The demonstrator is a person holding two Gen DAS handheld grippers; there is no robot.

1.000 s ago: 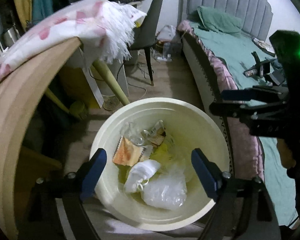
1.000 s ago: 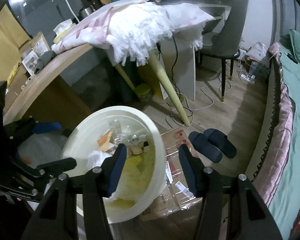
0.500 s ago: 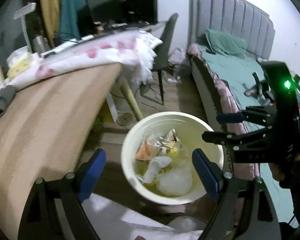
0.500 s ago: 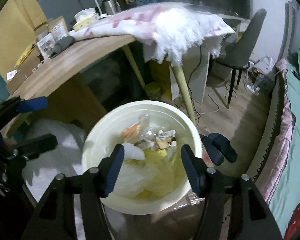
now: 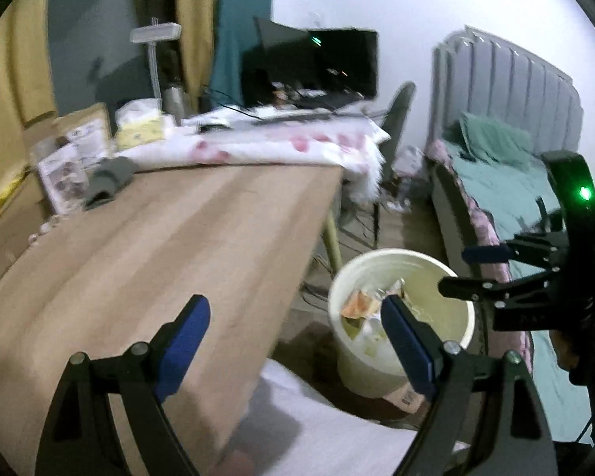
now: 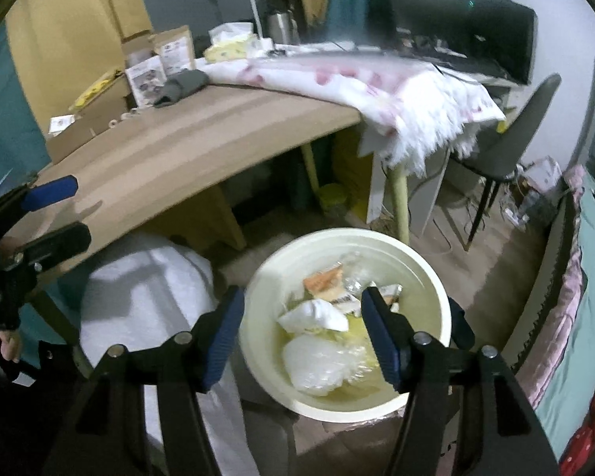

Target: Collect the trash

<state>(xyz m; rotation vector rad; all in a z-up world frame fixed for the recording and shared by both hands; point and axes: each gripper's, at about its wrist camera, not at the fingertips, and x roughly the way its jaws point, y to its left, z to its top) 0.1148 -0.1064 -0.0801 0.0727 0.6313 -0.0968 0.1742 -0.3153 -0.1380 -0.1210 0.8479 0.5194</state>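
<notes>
A cream trash bin (image 6: 265,277) stands on the floor beside the wooden table and holds wrappers, a white wad (image 6: 315,315) and clear plastic (image 6: 317,365). It also shows in the left wrist view (image 5: 468,317). My right gripper (image 6: 301,333) is open and empty, above the bin's near rim. My left gripper (image 5: 297,341) is open and empty, over the table's near corner, left of the bin. The right gripper also shows at the right of the left wrist view (image 5: 496,273), and the left gripper at the left of the right wrist view (image 6: 47,214).
The wooden table (image 5: 158,246) carries a pink-spotted white cloth (image 5: 289,146), a grey rag (image 5: 107,178), boxes, a tissue pack and a lamp. A grey chair (image 6: 511,146) and a bed (image 5: 507,182) stand to the right. A white bag (image 6: 146,285) lies below the table edge.
Both grippers have risen and pulled back from the bin. The left view has swung left onto the tabletop. The right gripper has opened wider.
</notes>
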